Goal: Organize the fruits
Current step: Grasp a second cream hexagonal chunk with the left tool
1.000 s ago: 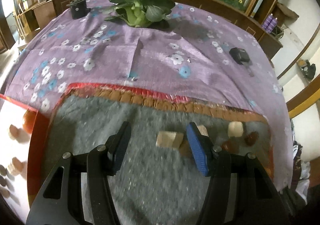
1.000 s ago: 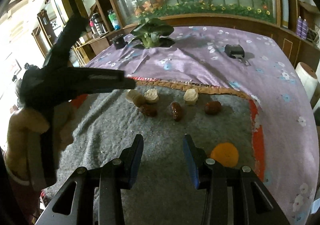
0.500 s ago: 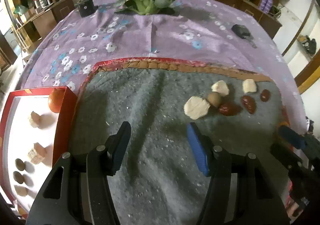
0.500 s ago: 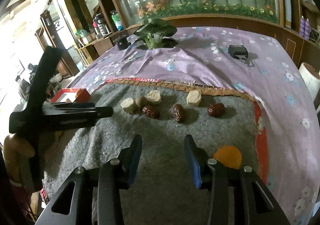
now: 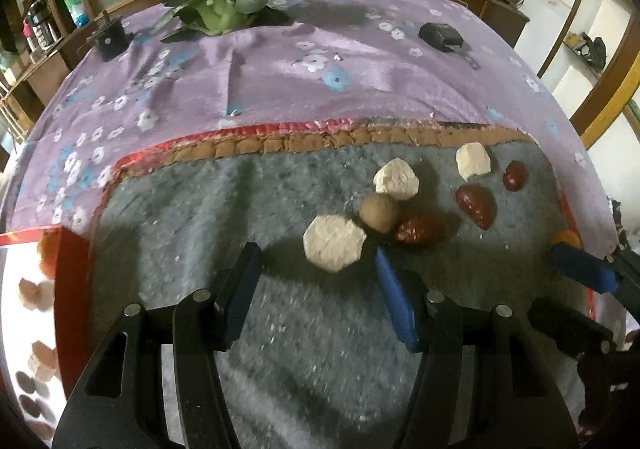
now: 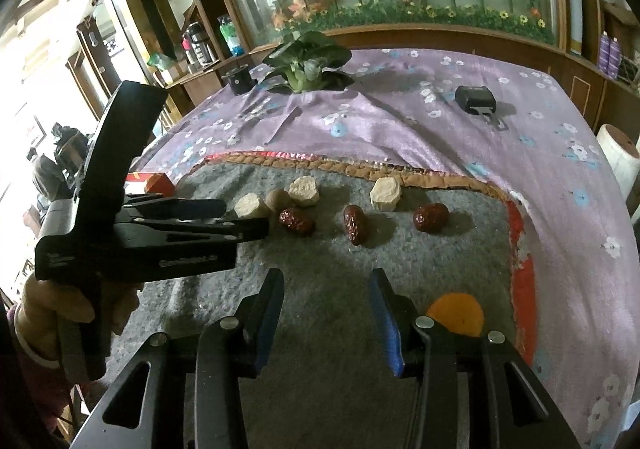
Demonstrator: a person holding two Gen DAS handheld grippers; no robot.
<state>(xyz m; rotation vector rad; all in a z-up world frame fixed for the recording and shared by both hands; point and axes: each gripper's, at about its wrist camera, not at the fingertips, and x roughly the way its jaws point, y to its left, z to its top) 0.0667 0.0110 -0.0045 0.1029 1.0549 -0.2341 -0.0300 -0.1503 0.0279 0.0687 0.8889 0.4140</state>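
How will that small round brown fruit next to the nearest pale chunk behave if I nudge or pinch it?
The round brown fruit looks nearly spherical and smooth, so it would probably roll on a nudge, though the fuzzy grey mat should slow it. It sits tight against a red date and a pale chunk, so a pinch may jostle them. It seems light.

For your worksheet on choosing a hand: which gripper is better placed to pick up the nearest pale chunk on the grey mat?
Left. The left gripper hangs open just short of the pale chunk, roughly lined up with it. The right gripper is open farther along the mat, beside the orange.
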